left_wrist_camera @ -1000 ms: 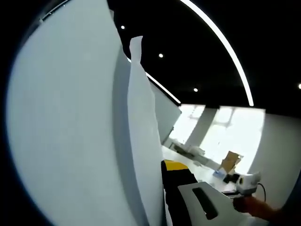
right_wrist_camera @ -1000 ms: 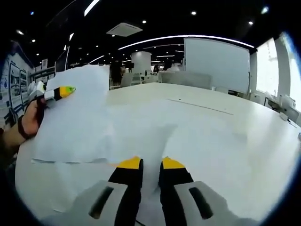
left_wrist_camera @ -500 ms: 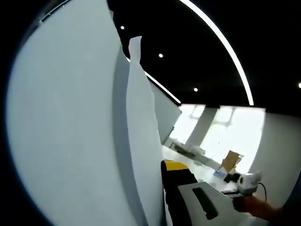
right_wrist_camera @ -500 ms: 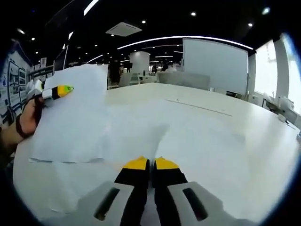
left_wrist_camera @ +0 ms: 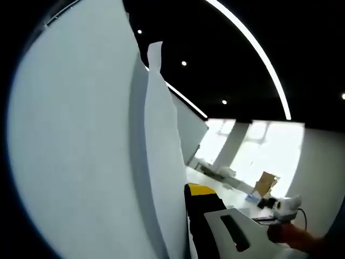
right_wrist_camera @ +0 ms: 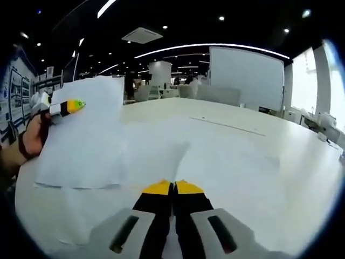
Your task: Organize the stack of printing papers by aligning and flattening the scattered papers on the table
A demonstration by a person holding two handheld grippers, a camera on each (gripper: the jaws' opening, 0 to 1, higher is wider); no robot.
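White tabletop (right_wrist_camera: 302, 178) carried the papers (right_wrist_camera: 215, 167); right tongs (right_wrist_camera: 173, 187) pinched their near edge, left tongs (right_wrist_camera: 75, 104) held the far-left corner raised, probably clamped.

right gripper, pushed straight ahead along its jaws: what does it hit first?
Probably paper. The right gripper already sits with shut jaws on the paper sheets lying on the white table; the lifted sheet stands off to the left.

Nothing readable here tbh. The papers (right_wrist_camera: 161, 156) on the tabletop (right_wrist_camera: 302, 178) look blank, and the wall posters (right_wrist_camera: 16, 91) at the far left of the right gripper view are way too small and blurry to make out.
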